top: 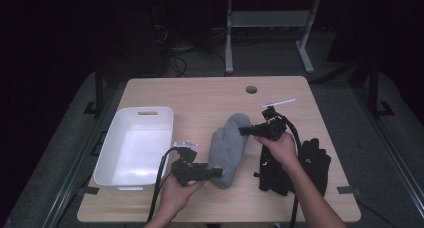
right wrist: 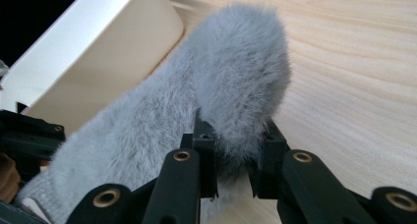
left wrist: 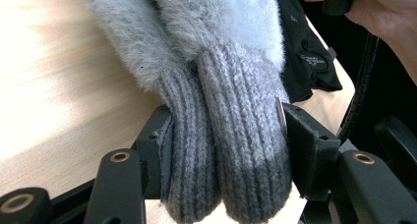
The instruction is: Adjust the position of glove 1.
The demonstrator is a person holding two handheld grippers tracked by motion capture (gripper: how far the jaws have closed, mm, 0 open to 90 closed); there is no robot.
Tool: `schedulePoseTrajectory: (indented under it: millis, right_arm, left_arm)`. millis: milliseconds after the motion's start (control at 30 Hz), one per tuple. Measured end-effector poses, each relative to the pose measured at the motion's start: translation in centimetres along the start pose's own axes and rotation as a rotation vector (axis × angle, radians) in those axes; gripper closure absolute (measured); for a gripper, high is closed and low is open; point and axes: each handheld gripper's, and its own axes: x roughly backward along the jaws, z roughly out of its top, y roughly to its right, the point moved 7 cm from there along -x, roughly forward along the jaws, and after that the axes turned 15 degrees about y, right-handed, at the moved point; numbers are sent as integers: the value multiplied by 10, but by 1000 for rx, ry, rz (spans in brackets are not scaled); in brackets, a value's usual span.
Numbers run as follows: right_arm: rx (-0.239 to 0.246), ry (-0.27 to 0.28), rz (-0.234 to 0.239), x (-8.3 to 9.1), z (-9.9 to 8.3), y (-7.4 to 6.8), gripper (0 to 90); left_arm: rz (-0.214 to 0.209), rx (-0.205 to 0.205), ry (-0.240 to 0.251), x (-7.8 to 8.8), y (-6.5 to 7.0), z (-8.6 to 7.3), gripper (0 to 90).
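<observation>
We see a light wooden table (top: 200,95) with a round hole (top: 251,89) near its far edge. It stands on a grey carpet floor (top: 350,113). Behind it is another table with white metal legs (top: 229,38). Dark cables (top: 175,58) lie on the floor there. The back of the room is very dark, so we cannot tell what the walls look like. Bright light falls on our table top.

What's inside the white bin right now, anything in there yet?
The white bin shows a bare white floor with nothing lying in it. The grey mittens lie beside it on the table, gripped by both grippers. The bin's near wall hides a thin strip of its floor.
</observation>
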Motion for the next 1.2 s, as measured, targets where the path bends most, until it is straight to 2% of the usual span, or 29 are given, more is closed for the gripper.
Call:
schedulePoseTrajectory:
  millis: [133,300,333,667,800,967,1200]
  right_arm:
    - [-31,36,22,5,8,-3,762]
    - [-49,43,29,7,12,-6,762]
    - [-53,59,36,8,16,-9,762]
    - [-73,66,34,8,30,-22,763]
    - [-65,68,39,7,36,-26,763]
    - [-77,75,49,7,42,-33,763]
    - [-52,81,60,3,56,-46,763]
  left_arm:
    - [0,-16,5,1,2,4,436]
    - [3,-29,13,4,4,8,435]
    - [3,-29,17,4,4,8,436]
    - [6,-47,41,13,5,17,435]
    - [10,-57,48,17,5,20,435]
    - [13,-82,53,24,6,26,435]
    - [15,-85,74,35,7,35,431]
